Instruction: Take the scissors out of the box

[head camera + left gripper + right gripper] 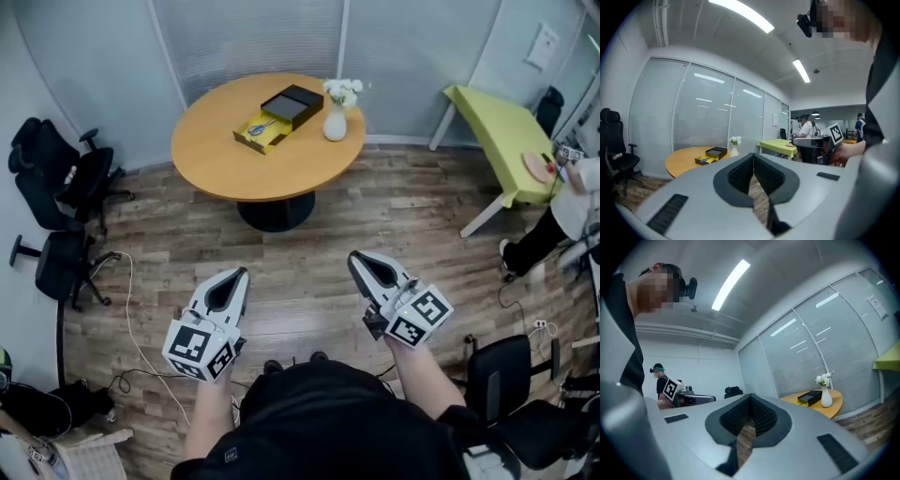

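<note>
Clothing: a black top (pixel 328 412) is being worn.
Left gripper (pixel 239 274): grey shell and black-and-white marker cube are being shown.
Right gripper (pixel 356 257): matching colours are being shown.

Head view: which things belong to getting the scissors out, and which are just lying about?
Job: scissors, box, left gripper and right gripper, both shut.
Lying about: black lid, vase, chairs, green table.

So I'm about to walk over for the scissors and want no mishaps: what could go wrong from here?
The vase stands close beside the box, so a careless reach might tip it. A white cable trails across the floor at the left, a possible trip hazard on the way to the table.
</note>
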`<action>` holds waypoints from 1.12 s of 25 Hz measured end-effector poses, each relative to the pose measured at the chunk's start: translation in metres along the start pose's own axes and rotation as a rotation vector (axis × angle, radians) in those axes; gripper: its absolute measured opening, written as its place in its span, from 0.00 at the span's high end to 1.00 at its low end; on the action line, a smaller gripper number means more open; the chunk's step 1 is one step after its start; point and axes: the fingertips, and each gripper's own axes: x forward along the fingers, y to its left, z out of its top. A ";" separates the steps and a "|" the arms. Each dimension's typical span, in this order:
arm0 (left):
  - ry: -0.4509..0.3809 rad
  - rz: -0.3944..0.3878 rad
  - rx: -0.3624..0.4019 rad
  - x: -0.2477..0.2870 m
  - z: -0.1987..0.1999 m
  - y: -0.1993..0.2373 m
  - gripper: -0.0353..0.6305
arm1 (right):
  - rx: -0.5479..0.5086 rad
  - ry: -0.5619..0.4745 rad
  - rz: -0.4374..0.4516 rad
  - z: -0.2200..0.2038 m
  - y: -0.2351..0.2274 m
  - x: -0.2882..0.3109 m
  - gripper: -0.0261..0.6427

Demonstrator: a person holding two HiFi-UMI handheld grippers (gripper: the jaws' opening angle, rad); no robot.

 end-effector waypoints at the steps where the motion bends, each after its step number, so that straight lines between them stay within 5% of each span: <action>1: 0.004 0.002 -0.002 0.003 -0.002 -0.002 0.93 | 0.007 -0.009 0.014 0.002 -0.002 -0.003 0.91; 17: 0.044 0.026 -0.083 0.065 -0.031 0.040 0.93 | 0.110 0.040 0.061 -0.021 -0.063 0.024 0.90; 28: 0.032 -0.064 -0.103 0.175 -0.012 0.207 0.93 | 0.119 0.102 -0.002 -0.021 -0.139 0.188 0.90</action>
